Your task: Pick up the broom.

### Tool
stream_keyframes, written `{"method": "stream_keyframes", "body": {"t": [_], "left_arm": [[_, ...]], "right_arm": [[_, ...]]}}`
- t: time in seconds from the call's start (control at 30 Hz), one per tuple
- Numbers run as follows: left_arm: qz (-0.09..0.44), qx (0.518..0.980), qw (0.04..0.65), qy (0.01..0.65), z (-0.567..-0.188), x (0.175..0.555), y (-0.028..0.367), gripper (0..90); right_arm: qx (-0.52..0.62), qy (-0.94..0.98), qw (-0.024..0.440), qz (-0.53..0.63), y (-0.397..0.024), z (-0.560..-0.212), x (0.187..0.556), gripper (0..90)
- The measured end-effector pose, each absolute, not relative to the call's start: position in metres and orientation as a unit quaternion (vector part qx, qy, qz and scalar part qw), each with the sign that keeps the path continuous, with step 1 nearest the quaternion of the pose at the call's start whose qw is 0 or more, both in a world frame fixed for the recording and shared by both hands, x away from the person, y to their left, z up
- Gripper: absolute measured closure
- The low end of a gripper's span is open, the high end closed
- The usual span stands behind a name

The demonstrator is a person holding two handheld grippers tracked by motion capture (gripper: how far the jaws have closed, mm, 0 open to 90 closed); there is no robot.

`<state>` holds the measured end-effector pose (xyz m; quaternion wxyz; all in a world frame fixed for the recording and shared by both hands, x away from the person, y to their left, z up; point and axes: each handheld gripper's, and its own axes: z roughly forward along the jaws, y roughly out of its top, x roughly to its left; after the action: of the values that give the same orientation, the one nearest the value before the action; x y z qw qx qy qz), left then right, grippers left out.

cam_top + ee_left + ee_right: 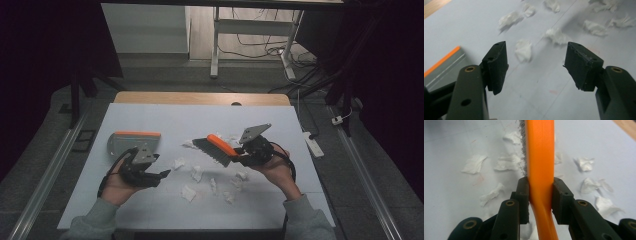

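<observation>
Orange ran along the back of the brush, which my right gripper held above the middle of the table, bristles hanging down and to the left. From the high view I could see both hands at once: the right one raised with the brush, the left gripper lower, near the table's left side, just in front of a grey dustpan with an orange edge. The dustpan lay flat, well apart from the brush, and I could not tell whether anything was in it. White paper scraps were strewn on the table between and below the two grippers.

The right gripper view added what the high view could not: its jaws were clamped tight on the orange handle, one pad on each side, with grey bristles showing along the handle's left edge and scraps lying on the table beneath.

The left gripper view showed that gripper's jaws standing apart with nothing between them, only bare table below. One scrap lay just beyond the gap, more lay farther off, and a corner of the dustpan sat at the lower left of that view, touching neither jaw.
</observation>
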<state>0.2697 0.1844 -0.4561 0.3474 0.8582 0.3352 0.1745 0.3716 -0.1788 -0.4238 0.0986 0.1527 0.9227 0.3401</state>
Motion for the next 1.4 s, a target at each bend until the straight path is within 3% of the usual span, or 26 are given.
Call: {"method": "stream_keyframes", "body": {"t": [0.4, 0.9, 1.4], "left_arm": [[0.179, 0.827, 0.370, 0.383, -0.479, 0.260, 0.218, 35.8], [0.169, 0.823, 0.374, 0.392, -0.495, 0.254, 0.232, 36.4], [0.172, 0.822, 0.377, 0.392, -0.496, 0.253, 0.233, 37.2]], "right_arm": [[0.200, 0.910, 0.120, 0.342, -0.196, -0.425, 0.385, 70.3], [0.256, 0.890, 0.156, 0.345, -0.236, -0.416, 0.396, 70.3], [0.284, 0.879, 0.190, 0.333, -0.248, -0.418, 0.409, 70.3]]}}
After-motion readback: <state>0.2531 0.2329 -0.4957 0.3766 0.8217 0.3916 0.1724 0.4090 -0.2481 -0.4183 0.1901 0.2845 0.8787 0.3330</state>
